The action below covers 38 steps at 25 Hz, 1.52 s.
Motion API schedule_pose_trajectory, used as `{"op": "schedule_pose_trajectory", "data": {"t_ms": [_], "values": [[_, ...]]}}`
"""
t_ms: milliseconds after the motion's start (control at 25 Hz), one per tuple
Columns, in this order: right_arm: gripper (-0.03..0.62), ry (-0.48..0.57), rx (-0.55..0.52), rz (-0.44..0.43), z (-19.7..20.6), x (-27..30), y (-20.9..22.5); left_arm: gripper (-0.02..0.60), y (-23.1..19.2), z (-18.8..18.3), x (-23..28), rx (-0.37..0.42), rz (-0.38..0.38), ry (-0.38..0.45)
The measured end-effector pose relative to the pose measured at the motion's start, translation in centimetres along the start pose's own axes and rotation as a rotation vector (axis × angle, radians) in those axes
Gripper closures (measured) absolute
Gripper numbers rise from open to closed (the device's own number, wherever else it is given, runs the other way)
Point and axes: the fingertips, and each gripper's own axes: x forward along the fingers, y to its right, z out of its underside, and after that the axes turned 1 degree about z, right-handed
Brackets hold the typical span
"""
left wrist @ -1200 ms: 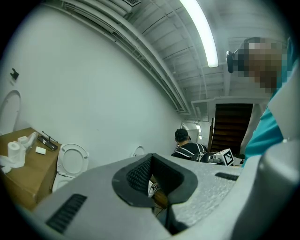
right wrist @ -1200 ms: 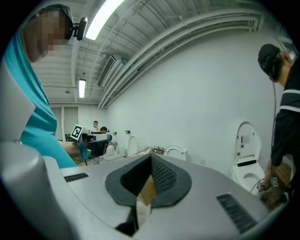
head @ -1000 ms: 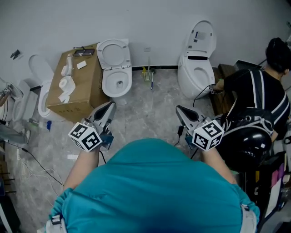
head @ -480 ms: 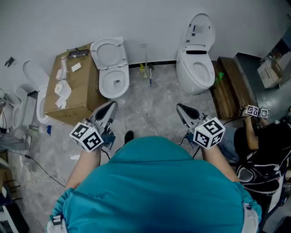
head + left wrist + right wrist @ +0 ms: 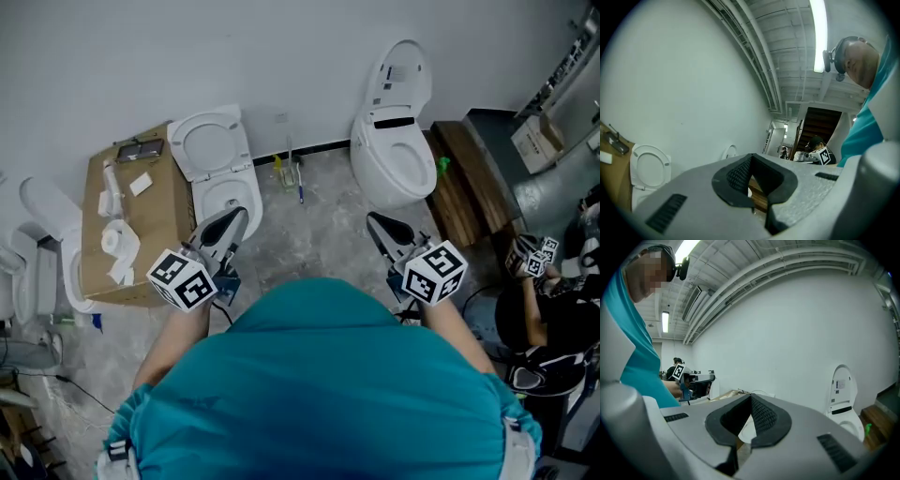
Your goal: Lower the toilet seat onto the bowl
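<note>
1. The left gripper [image 5: 234,218] was closed and empty, at centre left.
2. The right gripper [image 5: 377,223] was closed too, at centre right.
3. The toilet seat [image 5: 210,146] stood raised, upper left of centre, apart from both.

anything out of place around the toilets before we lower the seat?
Nothing spilled or broken. The toilet seat is raised. Only clutter: loose paper rolls lying on the cardboard box beside it, and small items left on the floor.
</note>
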Motion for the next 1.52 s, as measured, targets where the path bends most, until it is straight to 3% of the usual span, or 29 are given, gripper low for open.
{"op": "schedule_pose_trajectory", "data": {"t_ms": [320,600,880,1320,1520], "values": [[0.597,0.034,0.051,0.057,-3.0,9.3,2.5,0.578,-10.4,-4.8,2.5,0.019,0.041,-0.005],[0.597,-0.015,0.069,0.010,-2.4,15.5,4.7,0.578,-15.7,-5.2,4.6,-0.016,0.001,-0.006],[0.597,-0.022,0.069,-0.102,-2.7,20.7,10.8,0.578,-19.4,-4.2,9.1,-0.013,-0.103,-0.019],[0.597,-0.083,-0.007,-0.397,-5.0,27.6,23.9,0.578,-22.8,-4.3,21.8,-0.040,-0.352,0.052],[0.597,-0.108,-0.015,-0.469,-5.2,30.5,27.4,0.578,-23.8,-3.8,24.8,-0.044,-0.418,0.037]]}}
